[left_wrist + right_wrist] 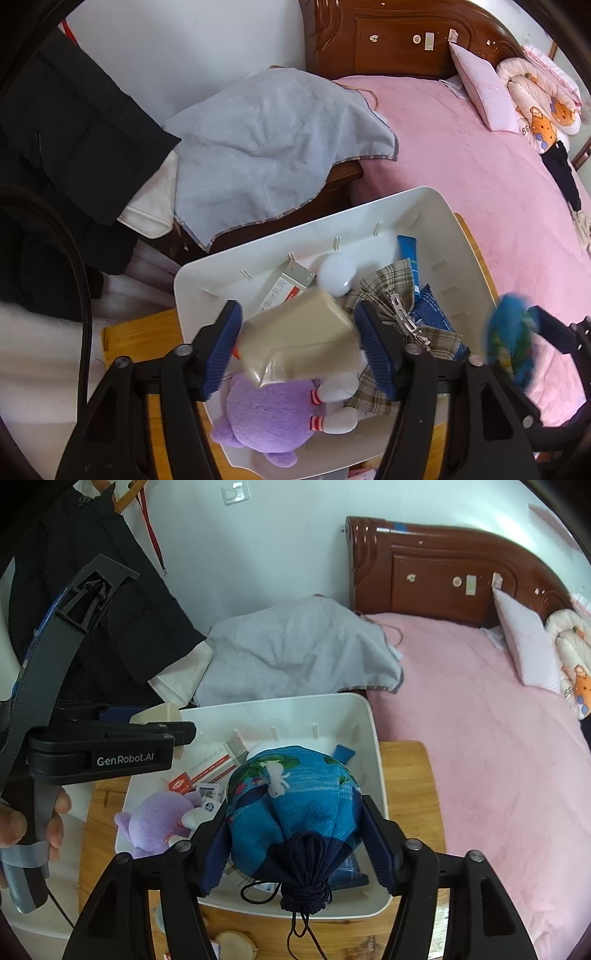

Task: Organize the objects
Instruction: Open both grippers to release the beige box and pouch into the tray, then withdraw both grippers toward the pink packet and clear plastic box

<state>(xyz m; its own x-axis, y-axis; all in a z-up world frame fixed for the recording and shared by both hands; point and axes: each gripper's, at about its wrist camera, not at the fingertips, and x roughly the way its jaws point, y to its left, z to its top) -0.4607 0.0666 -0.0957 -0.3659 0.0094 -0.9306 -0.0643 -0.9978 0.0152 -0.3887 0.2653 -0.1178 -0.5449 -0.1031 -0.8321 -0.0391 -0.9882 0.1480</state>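
A white bin (295, 229) (280, 701) stands on a small wooden table (406, 775). It holds a purple plush toy (266, 417) (155, 819), a plaid cloth with a hair clip (388, 291), a white round case (338, 273), a blue tube (406, 247) and a red-and-white box (284, 291). My left gripper (296, 304) hangs over the bin, jaws apart, with a blurred beige pouch (299, 332) loose between the pads. My right gripper (295, 803) is over the bin's near right side, shut on a blue drawstring bag (295, 805) whose dark cord dangles.
A pink bed (498, 757) with a brown headboard lies right of the table. A grey cloth (266, 147) covers a low wooden stand behind the bin. A black coat (74, 129) hangs at the left. A person's hand (55, 823) holds the left gripper's handle.
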